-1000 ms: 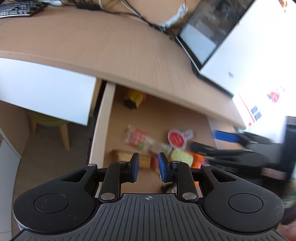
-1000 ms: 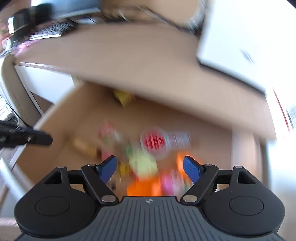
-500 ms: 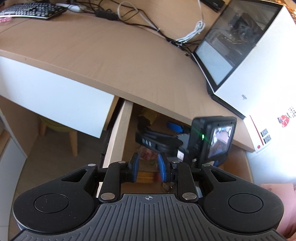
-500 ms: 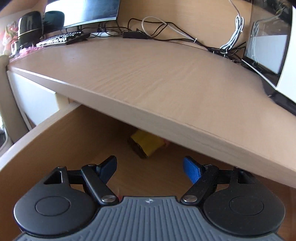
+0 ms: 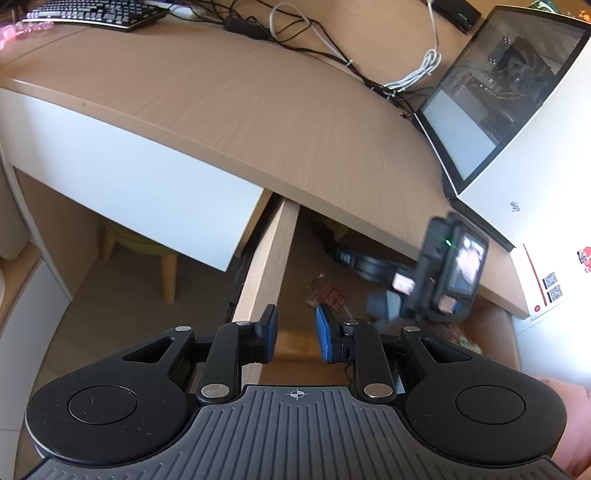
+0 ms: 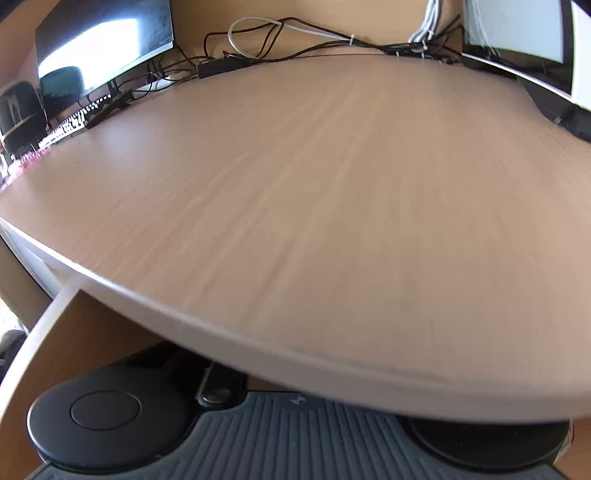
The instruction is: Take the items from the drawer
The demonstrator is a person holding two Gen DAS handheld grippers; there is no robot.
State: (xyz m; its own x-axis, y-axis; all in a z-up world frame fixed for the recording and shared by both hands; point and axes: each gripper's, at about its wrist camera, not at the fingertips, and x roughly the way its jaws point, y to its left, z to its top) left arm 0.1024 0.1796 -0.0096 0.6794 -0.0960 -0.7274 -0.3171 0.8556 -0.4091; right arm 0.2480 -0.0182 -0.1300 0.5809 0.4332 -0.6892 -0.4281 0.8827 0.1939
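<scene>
The open wooden drawer (image 5: 266,280) sticks out from under the desktop (image 5: 258,110). Inside it lie a red-and-clear packet (image 5: 332,295) and a yellowish item (image 5: 291,345), just beyond my left gripper (image 5: 295,334). That gripper hovers over the drawer's near left corner, its blue pads (image 5: 269,332) a narrow gap apart with nothing between them. My right gripper (image 5: 443,273) reaches into the drawer under the desktop edge. In the right wrist view the desktop (image 6: 332,184) hides its fingers, and only the gripper's black body shows at the bottom.
A keyboard (image 5: 96,14) and tangled cables (image 5: 295,37) lie at the back of the desk. A white computer case with a glass panel (image 5: 498,92) stands at the right. A white panel (image 5: 129,177) and a stool leg (image 5: 166,266) are left of the drawer.
My right gripper has pushed deeper under the desktop; its fingers, seen open half a second ago, are now hidden. The left gripper has drawn back a little and kept the same narrow gap.
</scene>
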